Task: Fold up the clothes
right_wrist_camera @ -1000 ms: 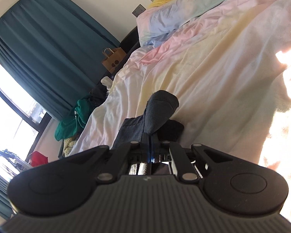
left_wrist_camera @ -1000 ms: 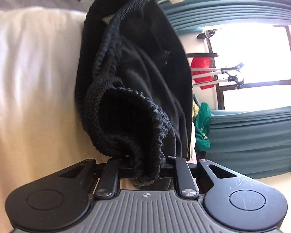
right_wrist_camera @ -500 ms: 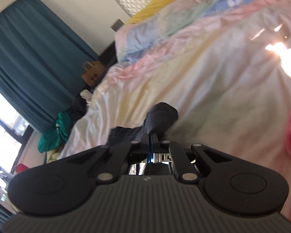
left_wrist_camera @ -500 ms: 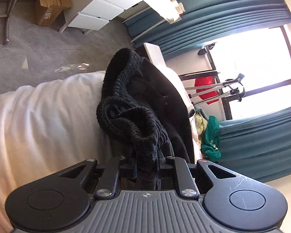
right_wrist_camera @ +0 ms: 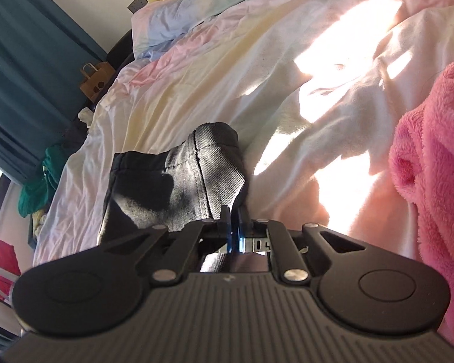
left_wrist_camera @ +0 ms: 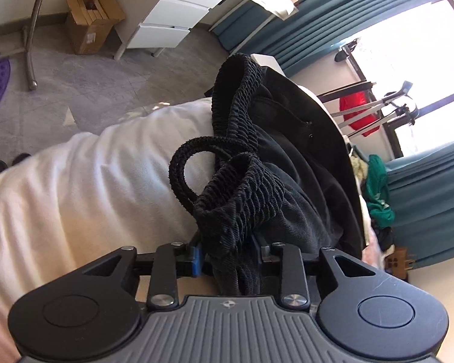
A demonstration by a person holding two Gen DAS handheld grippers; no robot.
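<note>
**Both grippers pinching the black garment over the bed**

Your left gripper [left_wrist_camera: 227,257] sits at the bottom centre of its frame, its jaws clamped on a bunched fold of the black garment [left_wrist_camera: 287,163]. The ribbed elastic waistband [left_wrist_camera: 239,96] climbs from the jaws toward the upper middle of the frame, and a black drawstring loop [left_wrist_camera: 181,169] curls out to its left. The garment hangs partly over the white bedding [left_wrist_camera: 90,181], which fills the left and lower left. Past the bed edge, in the upper left, you can see grey floor, a cardboard box [left_wrist_camera: 90,27] and a white drawer unit [left_wrist_camera: 172,21]. Teal curtains [left_wrist_camera: 423,211] and a bright window take up the right side, with something red [left_wrist_camera: 360,112] hanging on a rack in front of the glass.

Your right gripper [right_wrist_camera: 232,227] is at lower centre of its frame, jaws pressed nearly together on a corner of the same dark fabric [right_wrist_camera: 178,181], whose seam runs up from the jaws. That piece stands up off the pastel striped duvet [right_wrist_camera: 227,60], which spreads across the upper and middle frame with a bright patch of sun on the right. A pink fleecy item [right_wrist_camera: 432,151] lies at the right edge. A brown paper bag [right_wrist_camera: 95,81] sits by the curtain in the upper left.
</note>
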